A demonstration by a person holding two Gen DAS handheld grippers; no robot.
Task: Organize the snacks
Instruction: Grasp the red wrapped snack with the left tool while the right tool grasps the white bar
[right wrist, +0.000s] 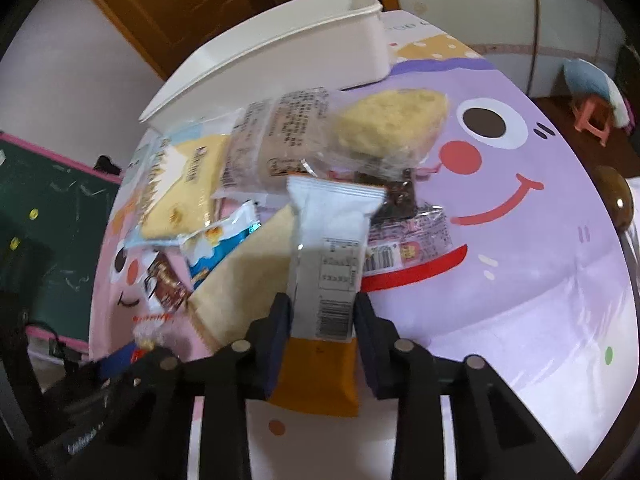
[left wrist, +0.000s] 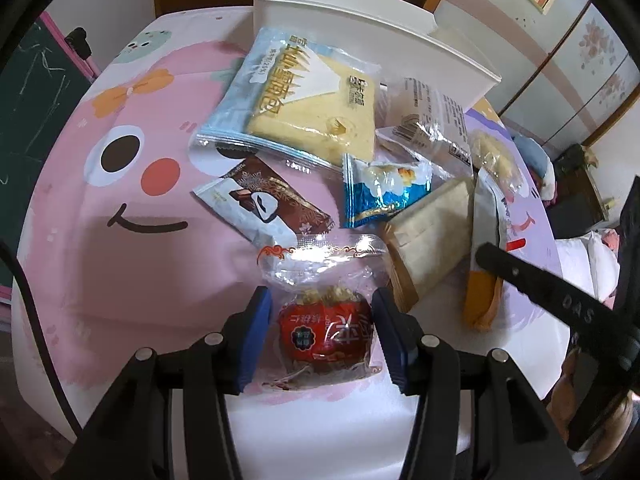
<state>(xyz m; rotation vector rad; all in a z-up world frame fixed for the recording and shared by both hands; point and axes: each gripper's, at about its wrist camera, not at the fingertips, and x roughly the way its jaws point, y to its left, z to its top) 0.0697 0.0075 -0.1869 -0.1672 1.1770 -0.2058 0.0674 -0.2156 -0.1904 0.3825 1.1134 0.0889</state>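
Pinching a white-and-orange snack packet [right wrist: 325, 280], the right hand-held gripper [right wrist: 322, 340] is seen before the white bin [right wrist: 280, 52]; a red-labelled snack [left wrist: 326, 332] is clasped by the left hand-held gripper [left wrist: 320, 336].

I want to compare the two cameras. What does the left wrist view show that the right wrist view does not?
Only the left wrist view shows the left gripper holding the red-labelled snack. Only the right wrist view shows the purple barcoded packet and the white face of the white and orange packet in the right gripper. Both show the white bin, the yellow cake pack and the blue snack.
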